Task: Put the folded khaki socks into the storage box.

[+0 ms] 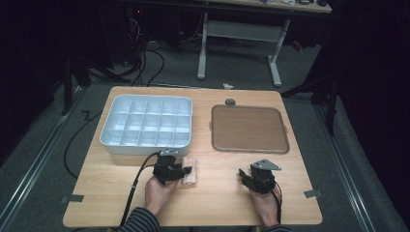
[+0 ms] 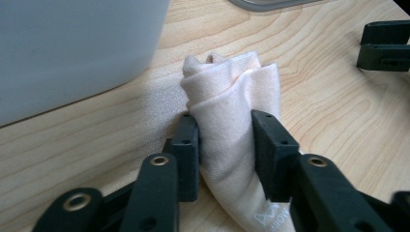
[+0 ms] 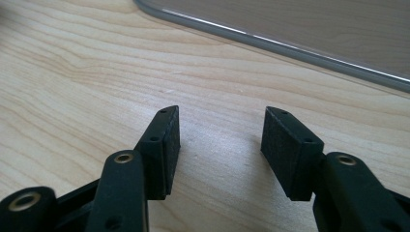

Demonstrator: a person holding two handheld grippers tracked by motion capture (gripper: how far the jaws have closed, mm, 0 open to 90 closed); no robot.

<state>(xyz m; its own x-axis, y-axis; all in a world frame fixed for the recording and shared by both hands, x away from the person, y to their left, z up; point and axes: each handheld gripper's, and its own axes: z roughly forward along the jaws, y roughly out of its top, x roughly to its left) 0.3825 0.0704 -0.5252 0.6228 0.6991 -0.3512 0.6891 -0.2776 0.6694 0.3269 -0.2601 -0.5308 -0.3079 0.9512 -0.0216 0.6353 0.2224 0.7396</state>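
Now our left gripper pinches the rolled cream sock beside the white divider box; we squeeze mid-roll, lift level, while our right gripper hangs open, empty.

Rolled cream cloth, soft folds, lying on tabletop at 6 o'clock of compartment tray, pinched between fingers.

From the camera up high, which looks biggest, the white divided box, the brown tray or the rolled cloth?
1. White divided box and brown tray: these look much alike in size, so I won't rank them.
2. Rolled cloth: clearly the smallest, at the left gripper.
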